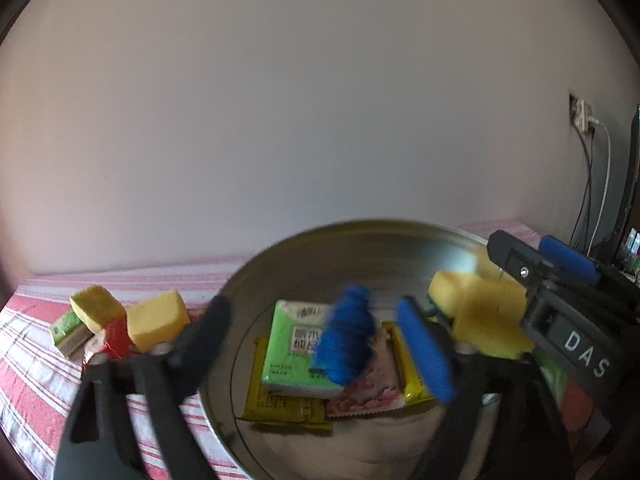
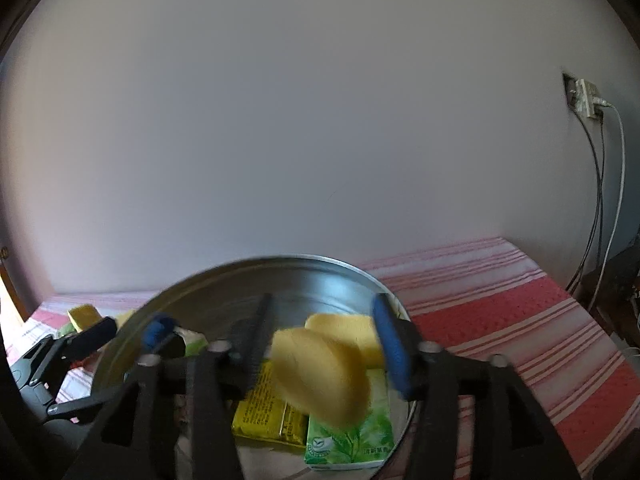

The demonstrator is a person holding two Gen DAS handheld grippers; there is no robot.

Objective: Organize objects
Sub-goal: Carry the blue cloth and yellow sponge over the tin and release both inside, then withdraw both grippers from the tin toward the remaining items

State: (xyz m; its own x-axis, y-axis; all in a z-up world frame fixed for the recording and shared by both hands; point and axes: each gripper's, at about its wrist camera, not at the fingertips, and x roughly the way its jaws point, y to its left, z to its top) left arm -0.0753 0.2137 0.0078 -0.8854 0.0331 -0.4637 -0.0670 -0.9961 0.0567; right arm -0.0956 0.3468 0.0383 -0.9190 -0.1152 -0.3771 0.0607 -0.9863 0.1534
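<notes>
Metal bowl (image 2: 224,292) sits on the striped cloth (image 2: 500,320), already taking the sorted items: green tissue pack (image 1: 298,344) on top of a yellow packet (image 1: 280,404) and a pink-printed sachet (image 1: 372,392); from the right side, another green pack (image 2: 352,440) lies at the near rim.

Right gripper (image 2: 320,344) is over the bowl, jaws parted, with a yellow sponge (image 2: 320,380) between them. The sponge looks blurred and clear of the right pad; I read it as let go and dropping in beside the second sponge (image 2: 344,334) behind it. I can't tell whether the left finger touches it.

Left gripper (image 1: 312,340) is spread wide over the tissue pack and pinches nothing. One blue pad (image 1: 424,352) is sharp, the other smeared by motion. Probably the pack goes in flat so later items stack.

Still outside the bowl, far left on the cloth: two yellow sponges (image 1: 156,318), a small green box (image 1: 68,330), a red carton (image 1: 116,338). Judging by that, the job is roughly halfway.

The room has a plain pale wall (image 2: 320,120), with a wall socket (image 2: 580,98) and cables hanging at right.
</notes>
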